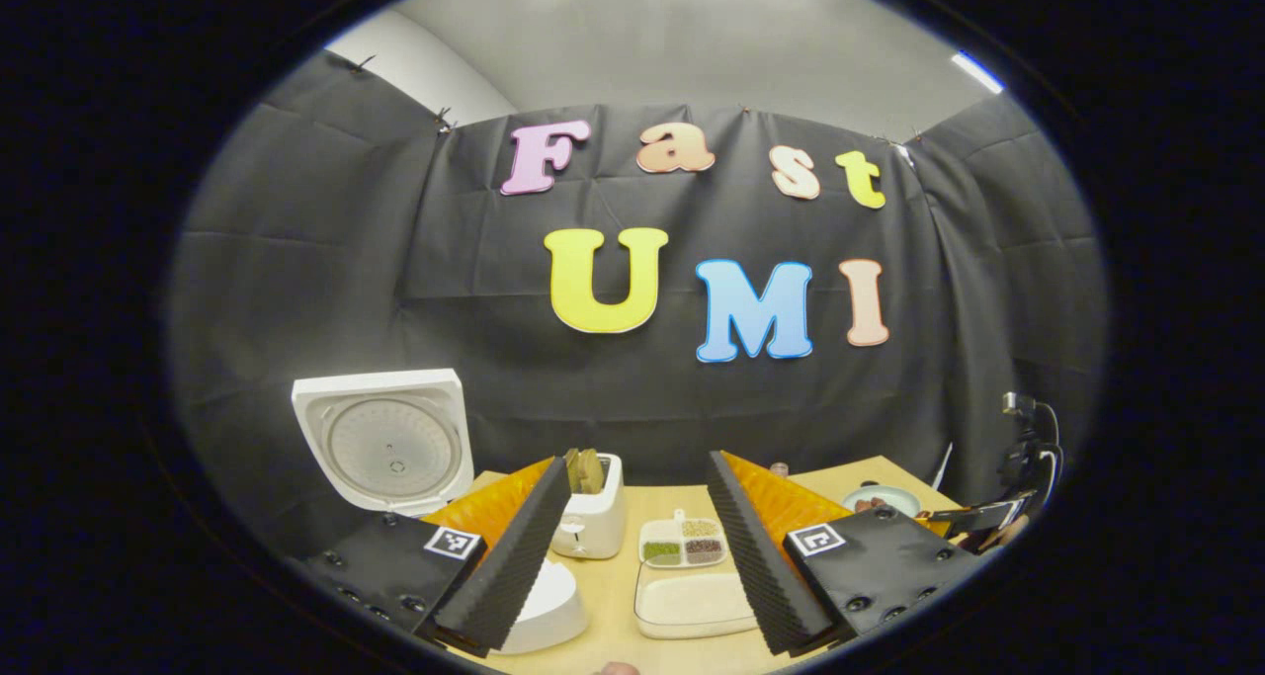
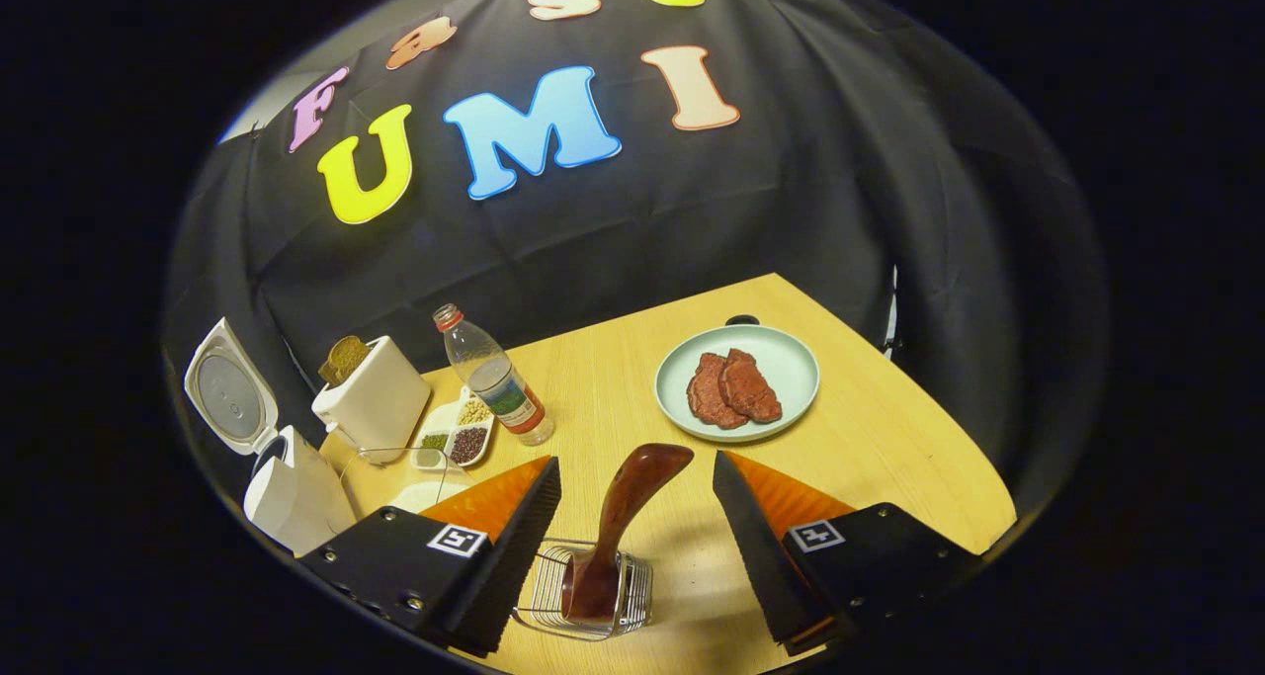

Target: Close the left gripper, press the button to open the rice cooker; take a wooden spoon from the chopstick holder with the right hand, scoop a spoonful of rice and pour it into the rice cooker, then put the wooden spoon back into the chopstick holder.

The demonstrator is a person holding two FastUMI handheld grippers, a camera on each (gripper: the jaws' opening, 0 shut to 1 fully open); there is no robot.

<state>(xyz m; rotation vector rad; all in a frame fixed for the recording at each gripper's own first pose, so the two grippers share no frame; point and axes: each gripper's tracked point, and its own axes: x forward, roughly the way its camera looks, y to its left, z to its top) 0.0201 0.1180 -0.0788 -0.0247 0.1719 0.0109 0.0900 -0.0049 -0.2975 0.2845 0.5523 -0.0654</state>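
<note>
- Rice cooker sits at the lower left of the left gripper view, white lid already flipped up, so the button part looks done.
- Left gripper hangs wide open, holding nothing.
- Right gripper is spread wide too, straddling the wooden spoon, probably lining up a grab.
- The spoon's dark and glossy, standing tilted in the wire chopstick holder at bottom centre.
</note>
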